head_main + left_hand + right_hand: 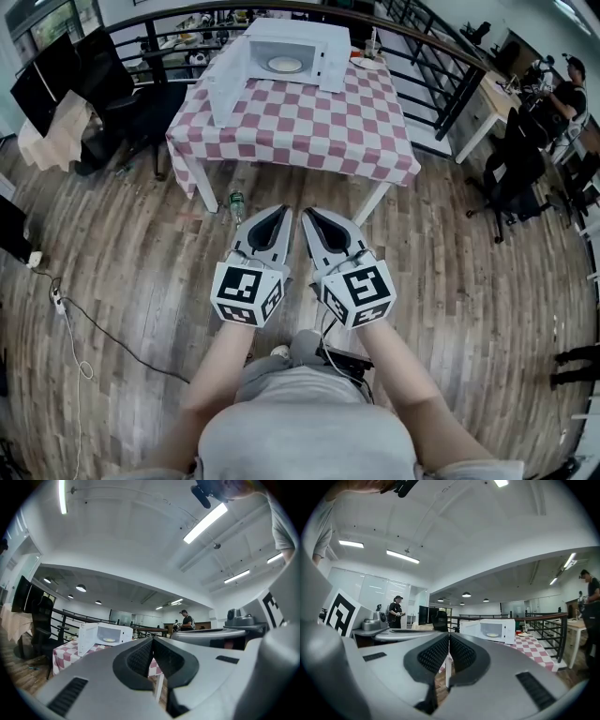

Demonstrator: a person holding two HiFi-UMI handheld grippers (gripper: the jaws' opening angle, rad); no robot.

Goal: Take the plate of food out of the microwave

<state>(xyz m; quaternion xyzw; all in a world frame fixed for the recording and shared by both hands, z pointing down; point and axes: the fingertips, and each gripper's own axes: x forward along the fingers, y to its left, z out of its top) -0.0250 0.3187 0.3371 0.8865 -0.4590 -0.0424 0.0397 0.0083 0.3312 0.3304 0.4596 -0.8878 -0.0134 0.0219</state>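
Facing the far white microwave point(298, 47) — door point(228, 82) open, exposing its pale plate point(285, 65) — left gripper point(282, 216) and right gripper point(310, 216): pressed together, empty.

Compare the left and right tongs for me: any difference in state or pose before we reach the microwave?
The left tongs lean tip-right; the right tongs lean tip-left, so the tips converge. The left tongs' marker cube shows a different pattern from the right tongs' cube. Shared: both shut, empty, over the floor short of the table.
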